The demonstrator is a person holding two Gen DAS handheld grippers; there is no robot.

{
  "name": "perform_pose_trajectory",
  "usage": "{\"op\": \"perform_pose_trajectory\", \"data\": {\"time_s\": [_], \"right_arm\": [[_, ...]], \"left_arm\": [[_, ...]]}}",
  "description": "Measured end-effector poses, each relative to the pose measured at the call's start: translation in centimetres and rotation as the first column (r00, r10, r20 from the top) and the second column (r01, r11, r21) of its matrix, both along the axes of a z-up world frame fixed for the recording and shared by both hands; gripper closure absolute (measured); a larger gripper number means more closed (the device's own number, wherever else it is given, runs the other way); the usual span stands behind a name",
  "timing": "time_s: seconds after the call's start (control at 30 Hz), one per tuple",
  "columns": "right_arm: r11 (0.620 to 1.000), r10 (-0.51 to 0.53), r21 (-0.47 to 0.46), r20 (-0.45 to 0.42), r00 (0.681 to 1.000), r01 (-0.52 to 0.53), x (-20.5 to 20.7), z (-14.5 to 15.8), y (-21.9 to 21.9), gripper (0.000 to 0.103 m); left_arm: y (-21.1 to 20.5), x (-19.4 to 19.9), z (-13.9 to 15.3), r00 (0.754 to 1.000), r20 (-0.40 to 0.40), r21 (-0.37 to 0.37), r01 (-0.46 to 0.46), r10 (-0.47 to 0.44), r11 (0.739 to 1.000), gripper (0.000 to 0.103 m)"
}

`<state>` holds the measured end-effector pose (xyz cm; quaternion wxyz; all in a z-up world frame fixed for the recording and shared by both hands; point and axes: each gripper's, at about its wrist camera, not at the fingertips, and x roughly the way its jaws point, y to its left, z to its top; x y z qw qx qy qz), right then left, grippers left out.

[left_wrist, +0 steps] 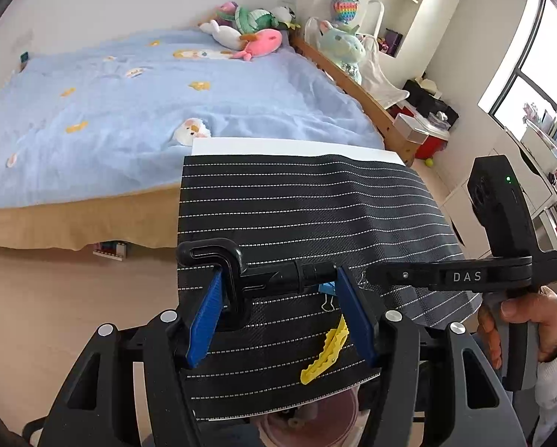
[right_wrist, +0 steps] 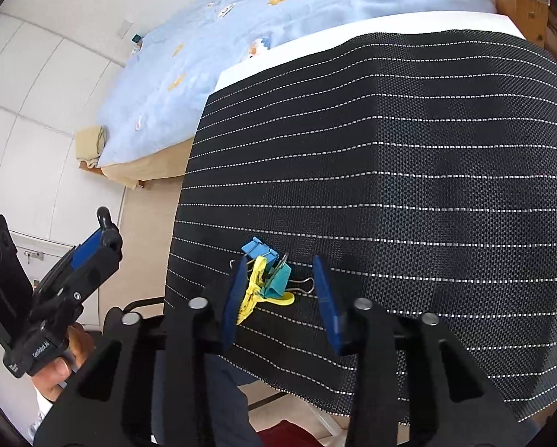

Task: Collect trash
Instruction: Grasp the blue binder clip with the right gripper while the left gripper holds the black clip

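On the black white-striped mat (right_wrist: 409, 171): one yellow clothespin (right_wrist: 256, 290), one teal binder clip (right_wrist: 278, 279), one blue binder clip (right_wrist: 258, 249), clustered and touching near the mat's front edge. Right gripper (right_wrist: 278, 298): jaws open, straddling the cluster, blue pads either side. Left gripper (left_wrist: 278, 320): jaws open, nothing held, hovering over the mat; the right gripper crosses its view, partly hiding the clips. Lettering "DAS" legible on that crossing tool. Beyond the mat: bed with a light-blue duck-print blanket (left_wrist: 137, 111); plush toys (left_wrist: 252, 29) at its far end.
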<state>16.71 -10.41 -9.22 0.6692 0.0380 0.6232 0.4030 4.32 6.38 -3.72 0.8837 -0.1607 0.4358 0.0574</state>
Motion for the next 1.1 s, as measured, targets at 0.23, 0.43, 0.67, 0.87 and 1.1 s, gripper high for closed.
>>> {"op": "perform_pose_trajectory", "data": {"time_s": [0.23,0.43,0.67,0.87,1.1], "right_arm": [[1.0,0.008,0.0,0.001,1.0,-0.008,-0.2,-0.3,0.6,0.086],[1.0,0.009,-0.003,0.016,1.0,-0.009,-0.3,-0.4,0.8,0.099],[1.0,0.003,0.014,0.043,0.999,-0.004,-0.2,0.5,0.2,0.103],[1.0,-0.01,0.023,0.04,0.999,0.009,-0.2,0.6,-0.3,0.103],[0.999,-0.02,0.025,0.017,1.0,0.02,0.1,0.3,-0.2,0.099]], "left_arm": [[0.2,-0.1,-0.5,1.0,-0.008,-0.009,-0.005,0.005,1.0,0.044],[0.1,-0.2,-0.8,1.0,-0.009,-0.013,-0.002,0.002,1.0,0.044],[-0.3,-0.4,-0.7,1.0,-0.003,-0.015,0.007,-0.007,1.0,0.044],[-0.7,-0.3,-0.6,1.0,-0.003,-0.014,0.012,-0.012,1.0,0.044],[-0.7,-0.2,-0.5,1.0,-0.003,-0.013,0.01,-0.011,1.0,0.044]]}}
